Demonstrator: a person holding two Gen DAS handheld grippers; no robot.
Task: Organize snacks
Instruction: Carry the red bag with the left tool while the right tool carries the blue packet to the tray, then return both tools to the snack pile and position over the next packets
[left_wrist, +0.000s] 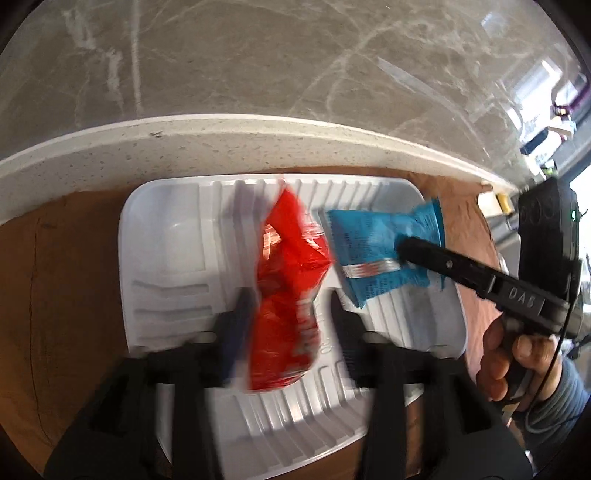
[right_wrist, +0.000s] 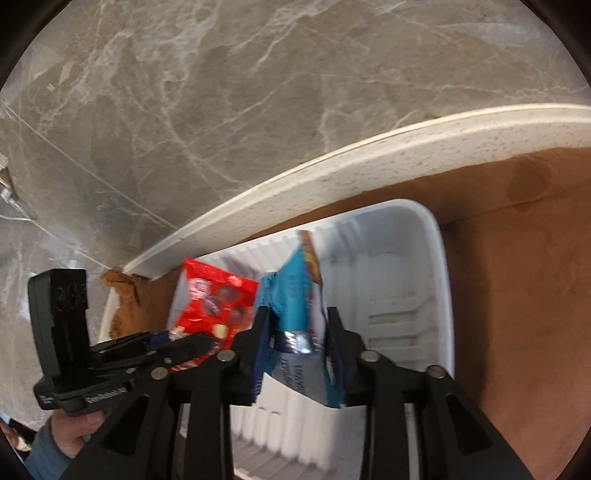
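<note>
A white ribbed plastic tray (left_wrist: 166, 236) lies on a brown surface. In the left wrist view a red snack packet (left_wrist: 288, 266), blurred, stands between the fingers of my left gripper (left_wrist: 288, 321) over the tray's middle. The jaws are open, with a gap on the right side. A blue snack packet (left_wrist: 369, 240) lies to the right in the tray, with my right gripper (left_wrist: 402, 251) at it. In the right wrist view the blue packet (right_wrist: 295, 295) stands on edge between the fingers of my right gripper (right_wrist: 297, 328), which sit loosely beside it. The red packet (right_wrist: 214, 299) and left gripper (right_wrist: 192, 343) are at left.
A speckled white counter edge (left_wrist: 221, 140) runs just behind the tray (right_wrist: 439, 295), with grey marble floor (left_wrist: 295, 55) beyond it. Brown surface (right_wrist: 517, 258) extends to the tray's side. A hand (left_wrist: 517, 358) holds the right gripper's handle.
</note>
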